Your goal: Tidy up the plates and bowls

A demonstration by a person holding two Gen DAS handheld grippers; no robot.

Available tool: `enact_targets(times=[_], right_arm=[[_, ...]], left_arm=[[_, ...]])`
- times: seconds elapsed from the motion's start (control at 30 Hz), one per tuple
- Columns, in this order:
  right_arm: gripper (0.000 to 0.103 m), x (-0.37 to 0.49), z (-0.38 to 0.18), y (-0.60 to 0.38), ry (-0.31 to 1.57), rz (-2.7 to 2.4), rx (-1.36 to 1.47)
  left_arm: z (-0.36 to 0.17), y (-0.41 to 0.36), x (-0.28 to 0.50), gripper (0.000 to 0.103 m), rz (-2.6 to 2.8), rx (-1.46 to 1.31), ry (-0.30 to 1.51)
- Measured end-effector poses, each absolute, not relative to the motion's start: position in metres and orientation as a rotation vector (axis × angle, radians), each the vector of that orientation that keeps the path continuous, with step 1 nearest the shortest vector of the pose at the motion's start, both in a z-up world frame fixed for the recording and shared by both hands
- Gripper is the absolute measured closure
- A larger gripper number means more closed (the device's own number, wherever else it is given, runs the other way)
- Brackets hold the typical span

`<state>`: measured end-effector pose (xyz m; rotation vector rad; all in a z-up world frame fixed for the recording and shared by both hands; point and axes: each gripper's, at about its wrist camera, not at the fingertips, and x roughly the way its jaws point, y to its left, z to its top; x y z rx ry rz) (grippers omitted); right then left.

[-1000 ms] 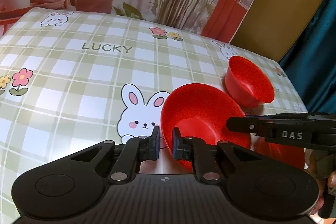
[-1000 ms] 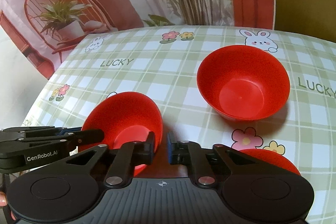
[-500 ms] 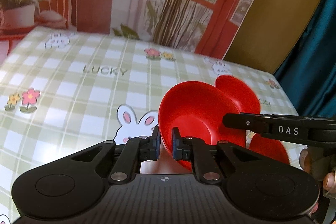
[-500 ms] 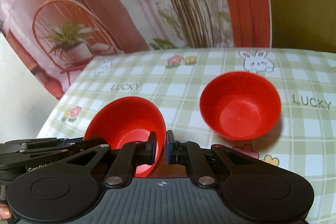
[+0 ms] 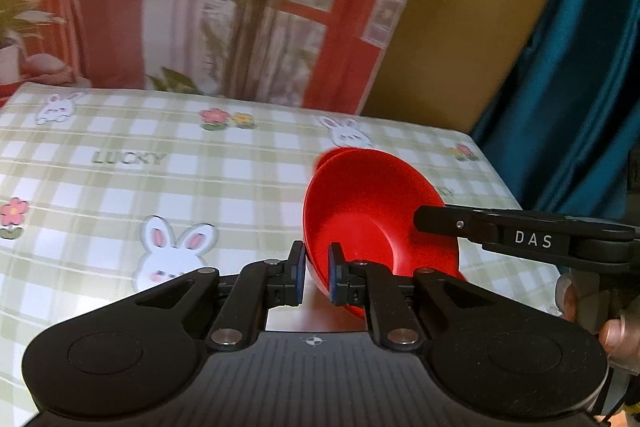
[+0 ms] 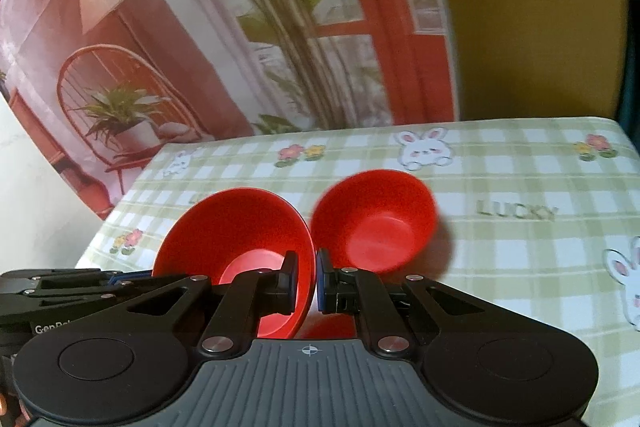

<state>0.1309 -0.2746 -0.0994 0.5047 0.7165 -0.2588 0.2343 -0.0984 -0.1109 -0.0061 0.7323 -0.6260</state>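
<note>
1 wide, shallow red plastic bowl (image 5: pixel 376 223) is held tilted above the green-and-white checked tablecloth with rabbit and flower prints (image 5: pixel 120 187), gripped on 2 opposite sides of its rim.

Left gripper (image 5: pixel 317 277): jaws pressed together on the bowl's rim at the 7 o'clock edge in the left wrist view. The rim passes between the blue-faced pads.

Right gripper (image 6: pixel 307 281): jaws pressed together on the same bowl (image 6: pixel 240 247) at its 4 o'clock edge in the right wrist view, with 1 finger inside the bowl and 1 outside. In the left wrist view this tool (image 5: pixel 520 239) enters from 3 o'clock, carries the letters "DAS", and meets the bowl's rim at 3 o'clock. Part of a hand (image 5: pixel 616 335) shows behind it at 4 o'clock.

A second, smaller and deeper red plastic bowl (image 6: pixel 376 223) rests upright on the cloth at 1 o'clock from the right gripper, just beside the held bowl. In the left wrist view it is almost fully hidden behind the held bowl; only a red edge (image 5: pixel 326 159) shows at 11 o'clock of the held rim.

A third red item (image 6: pixel 328 327) shows below the right gripper's fingers; its shape cannot be determined.

A printed backdrop of a red door, plants and a chair (image 6: pixel 200 47) hangs beyond the table's far edge at 12 o'clock.
</note>
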Motion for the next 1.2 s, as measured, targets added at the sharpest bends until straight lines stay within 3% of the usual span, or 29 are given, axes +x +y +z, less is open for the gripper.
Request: enact_targets(times=[0.83, 1.03, 1.2], right_arm=[[0.094, 0.072, -0.137, -0.3, 0.841, -0.351, 0.522], [0.093, 0.072, -0.141, -0.298, 0.852, -0.348, 0.529], [0.093, 0.073, -0.141, -0.298, 0.849, -0.347, 0.531]], left_arm=[[-0.154, -0.152, 0.207, 0.088, -0.794, 0.127, 0.858], [-0.154, -0.151, 0.209, 0.07, -0.791, 0.119, 0.855], [-0.153, -0.15, 0.211, 0.07, -0.791, 0.118, 0.86]])
